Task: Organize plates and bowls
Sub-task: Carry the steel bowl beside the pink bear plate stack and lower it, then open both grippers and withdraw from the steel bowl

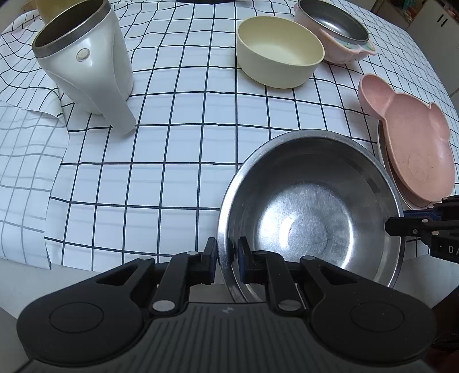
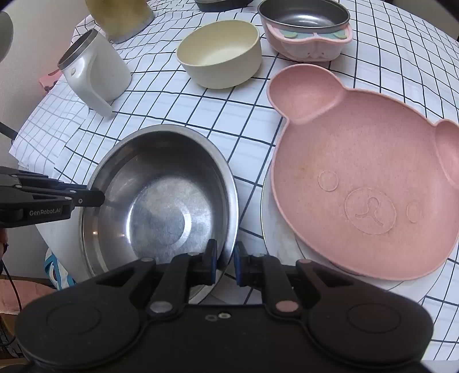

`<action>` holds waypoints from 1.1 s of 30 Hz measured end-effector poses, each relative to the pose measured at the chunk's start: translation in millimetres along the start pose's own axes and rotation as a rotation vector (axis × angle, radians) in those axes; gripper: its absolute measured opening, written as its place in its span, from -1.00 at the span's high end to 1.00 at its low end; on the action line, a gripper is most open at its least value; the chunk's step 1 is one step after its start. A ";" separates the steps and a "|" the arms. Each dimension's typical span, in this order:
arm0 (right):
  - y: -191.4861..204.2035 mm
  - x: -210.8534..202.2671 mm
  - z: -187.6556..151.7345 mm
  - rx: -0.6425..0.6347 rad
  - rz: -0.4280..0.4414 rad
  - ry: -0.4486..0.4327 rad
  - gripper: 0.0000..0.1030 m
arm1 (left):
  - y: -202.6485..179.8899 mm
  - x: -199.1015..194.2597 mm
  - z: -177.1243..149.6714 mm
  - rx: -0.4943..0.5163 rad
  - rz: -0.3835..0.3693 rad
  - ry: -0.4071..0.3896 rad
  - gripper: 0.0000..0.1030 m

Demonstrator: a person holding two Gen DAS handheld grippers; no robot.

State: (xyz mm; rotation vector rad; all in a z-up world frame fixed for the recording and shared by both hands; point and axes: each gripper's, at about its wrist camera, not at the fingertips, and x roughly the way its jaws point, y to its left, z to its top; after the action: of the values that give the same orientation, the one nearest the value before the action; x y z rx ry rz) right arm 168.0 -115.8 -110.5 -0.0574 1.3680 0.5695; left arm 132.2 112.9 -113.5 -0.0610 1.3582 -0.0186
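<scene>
- The big round stainless steel bowl (image 1: 309, 218) sits upright at the near edge of the table, partly on the white tablecloth with the dark grid lines (image 1: 160, 149). Everything else below is placed relative to this bowl.
- The left gripper (image 1: 226, 258) is clamped on the bowl's rim, one finger outside the wall and one inside, jaws nearly together on the thin metal.
- The right gripper (image 2: 223, 258) is pinching the opposite side of the rim the same way, so both tongs have the bowl.
- Just beside the bowl, on the right gripper's side, there's a pink bear-face plate with two ear compartments (image 2: 364, 183). It's resting on top of a white round plate (image 2: 275, 244) that pokes out underneath.
- Further back from the bowl is a cream plastic bowl (image 2: 221, 57), upright.
- Next to that one, behind the bear plate, a pink kids' bowl with a steel insert (image 2: 307, 31).
- On the far left of the steel bowl, well apart, a white mug with a metal rim and a long handle (image 1: 89, 66).
- Behind the mug there's a yellowish container (image 2: 120, 17), mostly cut off, so I can't tell what it is.
</scene>
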 end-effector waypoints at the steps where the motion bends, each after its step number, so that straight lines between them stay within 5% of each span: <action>1: 0.7 0.3 0.4 -0.002 -0.002 -0.001 0.74 | 0.1 0.6 -0.3 0.002 -0.002 0.000 0.73; 13: 5.0 -10.5 0.5 0.004 -0.022 -0.034 0.43 | 4.3 -8.7 -4.3 0.025 -0.018 -0.034 0.73; 22: 6.5 -52.4 13.5 -0.025 -0.020 -0.135 0.26 | 0.8 -49.2 12.3 0.078 -0.031 -0.198 0.67; 24: 4.6 -61.2 19.2 -0.024 -0.028 -0.168 0.18 | -2.5 -57.0 20.4 0.091 -0.044 -0.238 0.54; 26: 0.9 -69.7 26.2 -0.014 -0.032 -0.201 0.12 | -6.0 -62.6 28.7 0.101 -0.053 -0.272 -0.04; 28: -3.7 -76.5 33.8 -0.001 -0.042 -0.228 0.06 | -8.0 -68.3 36.6 0.096 -0.063 -0.318 -0.40; 33: -19.6 -93.3 60.5 0.027 -0.073 -0.305 -0.23 | -15.5 -76.1 68.2 0.125 -0.069 -0.375 -0.40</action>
State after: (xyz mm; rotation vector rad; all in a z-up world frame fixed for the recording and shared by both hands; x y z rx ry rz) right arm 222.6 -143.5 -15.7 0.0018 1.0720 0.4766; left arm 183.1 103.5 -24.0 -0.0051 0.9777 -0.1429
